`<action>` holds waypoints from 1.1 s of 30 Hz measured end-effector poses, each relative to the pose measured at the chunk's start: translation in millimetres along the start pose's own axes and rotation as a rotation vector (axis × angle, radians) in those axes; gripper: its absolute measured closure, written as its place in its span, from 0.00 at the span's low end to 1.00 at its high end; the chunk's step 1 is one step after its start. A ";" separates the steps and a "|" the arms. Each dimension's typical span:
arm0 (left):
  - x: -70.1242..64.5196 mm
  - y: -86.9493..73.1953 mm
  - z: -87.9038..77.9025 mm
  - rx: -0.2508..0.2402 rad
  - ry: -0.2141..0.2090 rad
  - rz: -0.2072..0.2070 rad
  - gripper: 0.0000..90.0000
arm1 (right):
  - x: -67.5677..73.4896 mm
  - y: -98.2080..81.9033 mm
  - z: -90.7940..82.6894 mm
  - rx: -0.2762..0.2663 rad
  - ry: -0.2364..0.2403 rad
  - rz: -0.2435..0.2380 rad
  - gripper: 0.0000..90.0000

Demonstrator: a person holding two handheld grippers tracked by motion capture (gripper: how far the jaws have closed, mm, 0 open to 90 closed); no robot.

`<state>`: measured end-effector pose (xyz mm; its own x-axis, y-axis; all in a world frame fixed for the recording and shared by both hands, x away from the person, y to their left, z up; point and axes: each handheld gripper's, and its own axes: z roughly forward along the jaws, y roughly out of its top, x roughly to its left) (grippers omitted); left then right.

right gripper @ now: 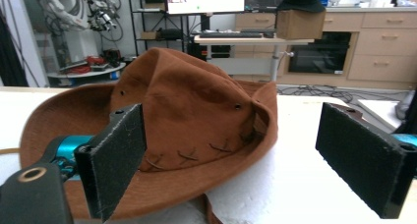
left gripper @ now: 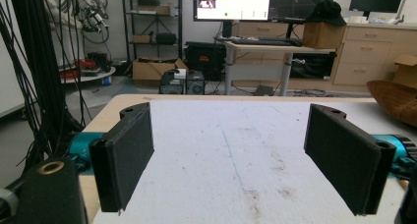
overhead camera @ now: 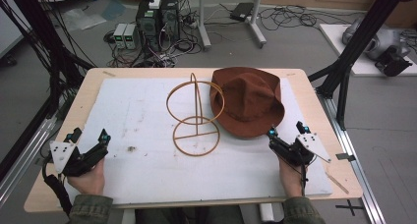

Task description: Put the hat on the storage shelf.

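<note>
A brown brimmed hat (overhead camera: 248, 101) lies crown up on the white mat (overhead camera: 147, 111), right of centre. Beside it on the left stands a thin wooden hat stand (overhead camera: 195, 117) made of a ring base, a post and an upright hoop. My right gripper (overhead camera: 286, 130) rests open just in front of the hat's near brim; in the right gripper view the hat (right gripper: 187, 116) lies close ahead between the spread jaws. My left gripper (overhead camera: 89, 134) sits open at the mat's near left corner, nothing between its jaws. In the left gripper view the hat's edge (left gripper: 396, 98) shows far right.
The mat covers most of a light wooden table (overhead camera: 93, 76). Black frame posts (overhead camera: 344, 81) stand at the table's right and left. Computers and cables (overhead camera: 157, 22) lie on the floor beyond the far edge. A small dark stain (overhead camera: 131, 148) marks the mat.
</note>
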<state>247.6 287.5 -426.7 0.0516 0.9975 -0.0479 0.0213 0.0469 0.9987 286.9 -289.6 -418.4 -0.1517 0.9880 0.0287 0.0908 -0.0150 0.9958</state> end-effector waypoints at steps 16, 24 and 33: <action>0.8 0.7 -0.2 0.000 0.001 -0.004 0.21 | 21.3 20.5 19.1 0.022 0.102 -0.096 0.12; -5.5 3.4 -0.4 -0.005 -0.010 0.048 0.22 | 23.2 26.5 34.5 0.047 0.117 -0.099 0.12; -5.8 2.4 0.4 0.001 -0.014 0.038 0.22 | 22.6 35.7 49.4 0.064 0.113 -0.077 0.12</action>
<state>247.8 281.8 -424.0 0.0664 0.9977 -0.0106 0.0198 0.0093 0.9998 335.3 -260.2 -386.5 -0.2702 0.9622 -0.0346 0.1362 0.0738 0.9879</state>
